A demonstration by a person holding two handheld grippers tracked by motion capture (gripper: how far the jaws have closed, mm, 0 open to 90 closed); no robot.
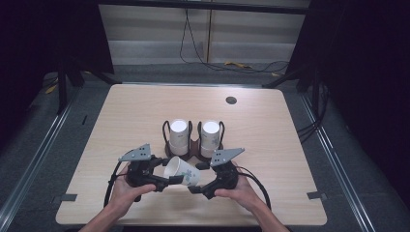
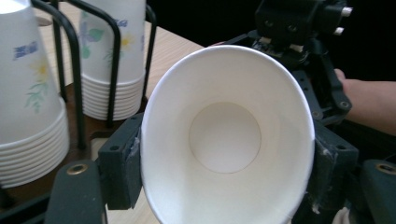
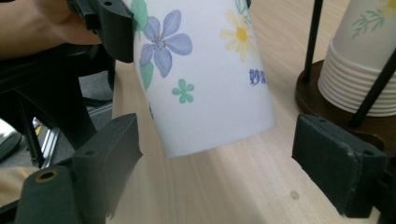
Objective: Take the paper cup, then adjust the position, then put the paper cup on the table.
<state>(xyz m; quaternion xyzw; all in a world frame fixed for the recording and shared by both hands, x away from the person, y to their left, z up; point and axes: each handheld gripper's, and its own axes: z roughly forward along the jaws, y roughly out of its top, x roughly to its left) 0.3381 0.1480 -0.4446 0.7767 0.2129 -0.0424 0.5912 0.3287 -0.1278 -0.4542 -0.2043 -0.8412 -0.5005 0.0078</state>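
Observation:
A white paper cup (image 1: 183, 171) printed with flowers lies on its side in the air, low over the table's near edge. My left gripper (image 1: 169, 173) is shut on its rim. In the left gripper view the cup's mouth (image 2: 229, 135) is squeezed into an oval between the two pads (image 2: 123, 158). My right gripper (image 1: 197, 177) is open around the cup's base. In the right gripper view the cup (image 3: 205, 70) hangs between the wide-set jaws of the right gripper (image 3: 224, 158), and neither pad touches it.
Just behind the grippers, a dark wire holder (image 1: 193, 150) carries two upside-down stacks of cups (image 1: 178, 135) (image 1: 211, 135). The wooden table (image 1: 270, 125) has a round cable hole (image 1: 231, 100) at the far right. Black curtains and floor cables surround it.

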